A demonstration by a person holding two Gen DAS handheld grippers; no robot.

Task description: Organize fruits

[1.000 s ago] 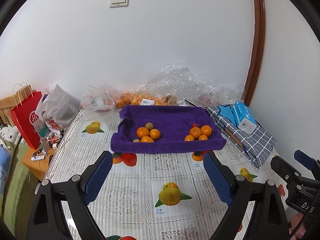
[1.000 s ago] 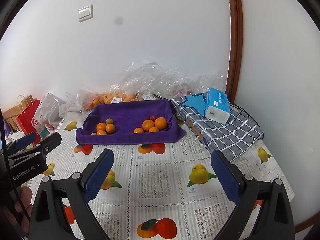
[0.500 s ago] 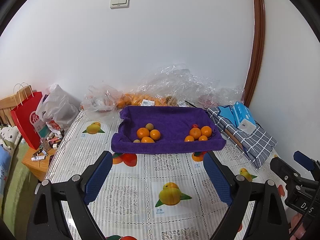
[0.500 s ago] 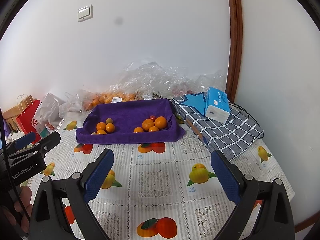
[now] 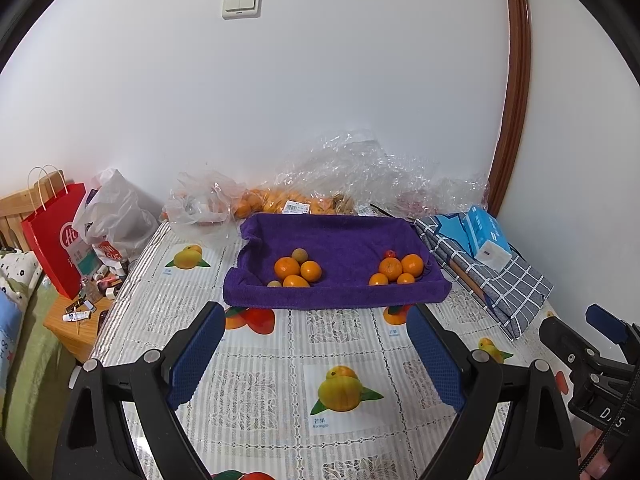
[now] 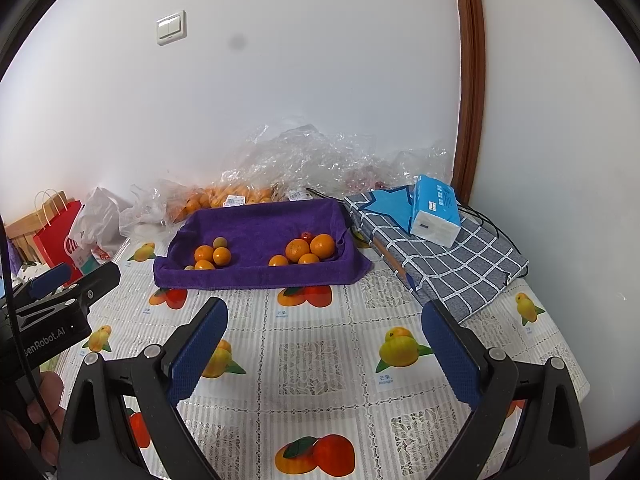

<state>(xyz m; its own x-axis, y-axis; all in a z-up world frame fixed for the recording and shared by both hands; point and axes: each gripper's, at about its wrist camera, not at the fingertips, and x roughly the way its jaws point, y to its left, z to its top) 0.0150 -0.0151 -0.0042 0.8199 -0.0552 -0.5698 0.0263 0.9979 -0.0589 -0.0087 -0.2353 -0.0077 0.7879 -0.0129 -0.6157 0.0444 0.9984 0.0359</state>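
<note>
A purple towel tray (image 5: 340, 236) (image 6: 264, 220) lies at the back of the table. It holds a left heap of oranges (image 5: 298, 270) (image 6: 212, 256) with small brownish fruits (image 5: 299, 255), and a right heap of oranges (image 5: 400, 268) (image 6: 310, 248) with a small red fruit (image 5: 390, 254). My left gripper (image 5: 316, 356) is open and empty, above the tablecloth in front of the tray. My right gripper (image 6: 324, 352) is open and empty, also in front of the tray. Each gripper shows at the other view's edge.
Plastic bags with more oranges (image 5: 276, 200) lie against the wall behind the tray. A folded checked cloth (image 6: 440, 256) with a tissue pack (image 6: 434, 212) sits on the right. A red paper bag (image 5: 56, 236) and a low stand with small items are left of the table.
</note>
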